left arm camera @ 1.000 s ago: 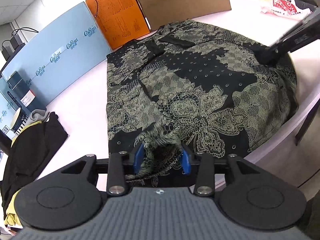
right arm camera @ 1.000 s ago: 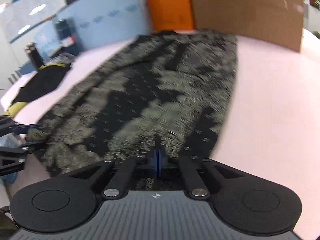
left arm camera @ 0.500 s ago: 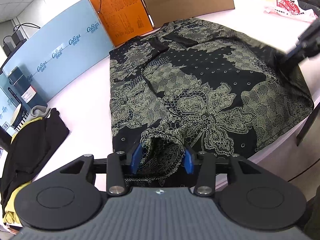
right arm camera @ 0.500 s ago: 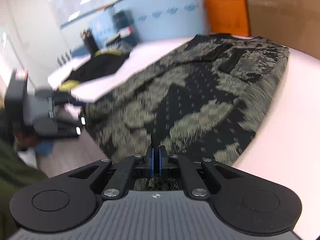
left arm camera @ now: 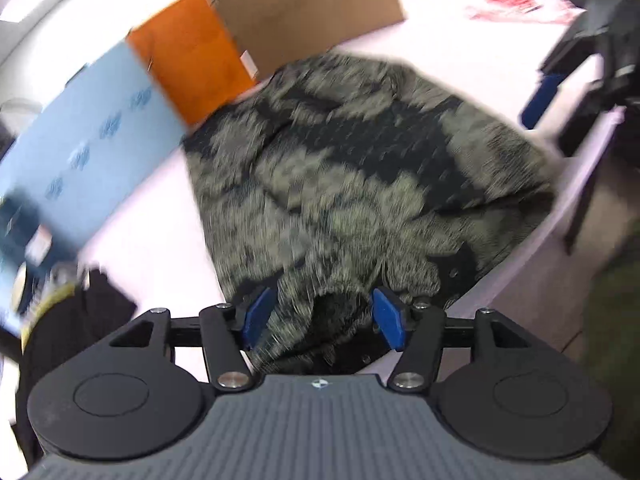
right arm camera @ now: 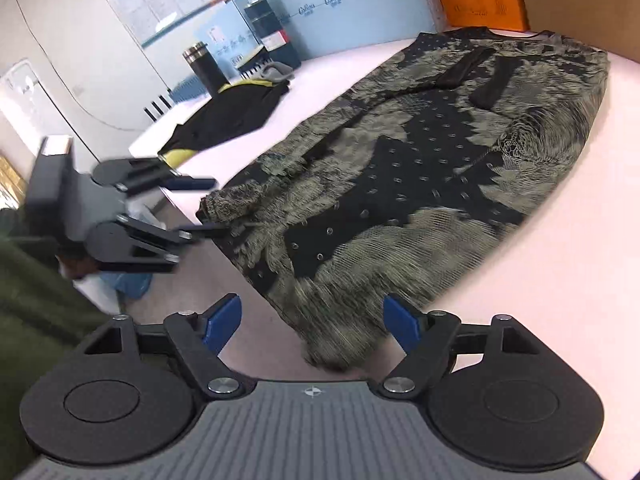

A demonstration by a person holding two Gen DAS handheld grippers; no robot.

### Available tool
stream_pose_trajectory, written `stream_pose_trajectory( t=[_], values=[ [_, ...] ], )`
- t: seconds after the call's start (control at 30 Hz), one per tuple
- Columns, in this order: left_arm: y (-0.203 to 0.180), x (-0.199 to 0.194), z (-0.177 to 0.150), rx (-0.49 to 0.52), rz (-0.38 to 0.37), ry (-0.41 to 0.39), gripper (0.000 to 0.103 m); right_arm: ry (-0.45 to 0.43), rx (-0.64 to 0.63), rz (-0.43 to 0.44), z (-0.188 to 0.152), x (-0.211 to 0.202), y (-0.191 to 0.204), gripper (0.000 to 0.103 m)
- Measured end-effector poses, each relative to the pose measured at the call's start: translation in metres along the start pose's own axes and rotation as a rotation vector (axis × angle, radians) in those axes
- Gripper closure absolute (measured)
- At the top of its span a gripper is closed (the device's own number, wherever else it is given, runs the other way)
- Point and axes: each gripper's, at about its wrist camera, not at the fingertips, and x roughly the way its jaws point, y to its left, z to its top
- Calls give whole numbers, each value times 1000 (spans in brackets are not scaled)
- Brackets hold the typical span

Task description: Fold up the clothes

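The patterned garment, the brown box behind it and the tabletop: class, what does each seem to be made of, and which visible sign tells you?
Patterned garment: thin, soft fabric, probably a light print; it rumples and droops over the table edge.
Brown box: plain matt cardboard by its colour, though blurred.
Tabletop: smooth pale surface with a faint sheen, perhaps laminate; the material is uncertain.

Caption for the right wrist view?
Right gripper open over the patterned garment's hem; left gripper open at its corner.
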Motion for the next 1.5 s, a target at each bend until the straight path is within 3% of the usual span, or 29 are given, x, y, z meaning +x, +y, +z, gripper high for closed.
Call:
stream_pose_trajectory(
  t=[0.1,0.23,0.33,0.43,0.63,0.67,0.7,0.77,0.8,0.87,0.93,1.17,1.23,1.3,1.33,1.37,1.4,1.43,1.5],
  values=[
    [24,1,21,-48,-17,-65,36,-64,23,-55,-1,-11,-5,24],
    [53,46,61,-240,-73,-95,36,-180,63,-35,2,-12,-2,24],
    [67,101,98,-426,-161,-64,39,-174,3,-3,6,9,11,24],
    [72,155,132,-558,-243,-18,40,-136,-63,-40,4,30,25,24],
    [59,228,178,-519,-242,80,40,-131,-38,-158,-7,46,35,27],
    [57,232,182,-499,-242,81,53,-135,-36,-179,-9,47,36,30],
    [55,237,185,-479,-241,82,82,-137,-40,-205,-11,48,38,33],
    [51,246,192,-440,-239,84,103,-138,-56,-264,-12,51,43,53],
    [49,251,195,-420,-238,85,103,-133,-67,-291,-12,52,45,60],
    [48,255,201,-384,-237,75,103,-120,-82,-336,-13,53,49,87],
    [54,251,206,-358,-228,46,103,-95,-87,-364,-15,49,53,97],
    [50,257,205,-334,-229,75,103,87,-121,-505,-29,36,58,97],
    [49,259,204,-329,-230,85,102,79,-145,-553,-27,32,63,97],
    [48,261,204,-323,-231,96,102,7,-142,-514,-21,26,66,95],
    [47,262,204,-320,-231,101,102,-29,-150,-475,-19,24,67,88],
    [46,263,203,-317,-231,106,101,-52,-166,-438,-16,25,68,73],
    [45,264,203,-315,-232,111,99,-60,-193,-416,-14,29,70,65],
    [45,265,203,-312,-232,116,98,-61,-226,-401,-12,34,72,59],
    [43,267,202,-306,-233,126,92,-51,-251,-370,-11,43,68,57]
  ],
)
